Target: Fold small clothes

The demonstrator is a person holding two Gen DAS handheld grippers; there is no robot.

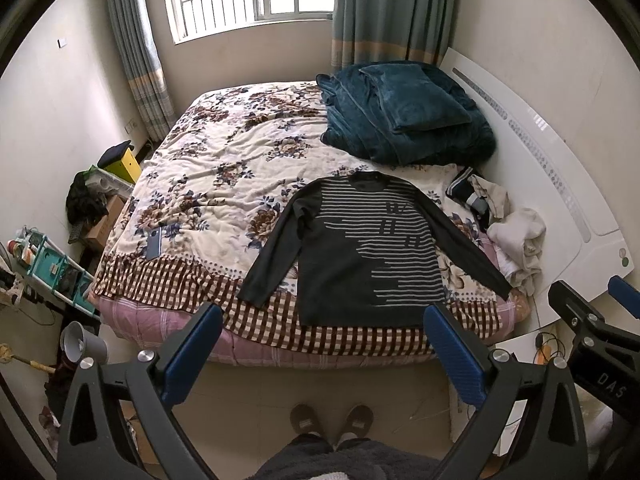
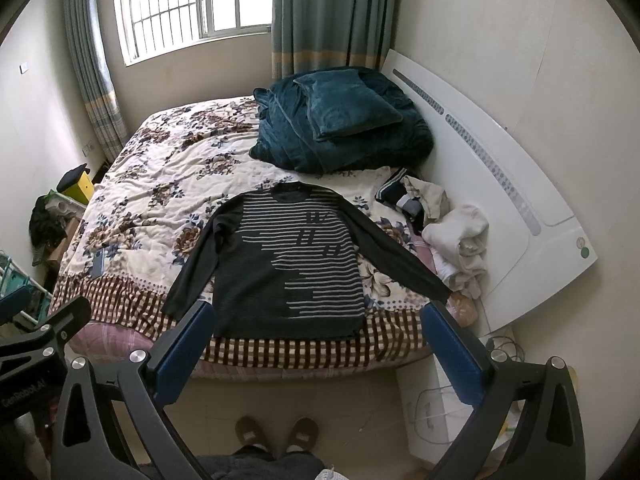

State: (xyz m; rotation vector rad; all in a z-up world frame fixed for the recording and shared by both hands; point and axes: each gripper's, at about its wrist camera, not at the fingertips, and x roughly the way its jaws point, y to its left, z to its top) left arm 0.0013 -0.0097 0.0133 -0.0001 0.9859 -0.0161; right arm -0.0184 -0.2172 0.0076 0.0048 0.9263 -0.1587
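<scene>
A dark long-sleeved sweater [image 1: 360,252] with grey stripes lies flat, face up, on the bed's near edge, sleeves spread to both sides; the right wrist view shows the sweater [image 2: 292,272] too. My left gripper [image 1: 324,320] hangs open above the floor in front of the bed, holding nothing. My right gripper [image 2: 320,320] is also open and empty, held back from the sweater's hem. A heap of small clothes [image 1: 508,232], white and beige with a striped piece, sits at the sweater's right by the headboard; this heap [image 2: 448,232] shows in the right wrist view as well.
The bed has a floral blanket [image 1: 224,176] with a checked border. A folded teal quilt and pillow [image 1: 404,116] lie at the far right. A blue phone [image 1: 154,243] rests on the left. White headboard [image 1: 560,200] on the right, cluttered shelves at left, slippered feet [image 1: 332,424] below.
</scene>
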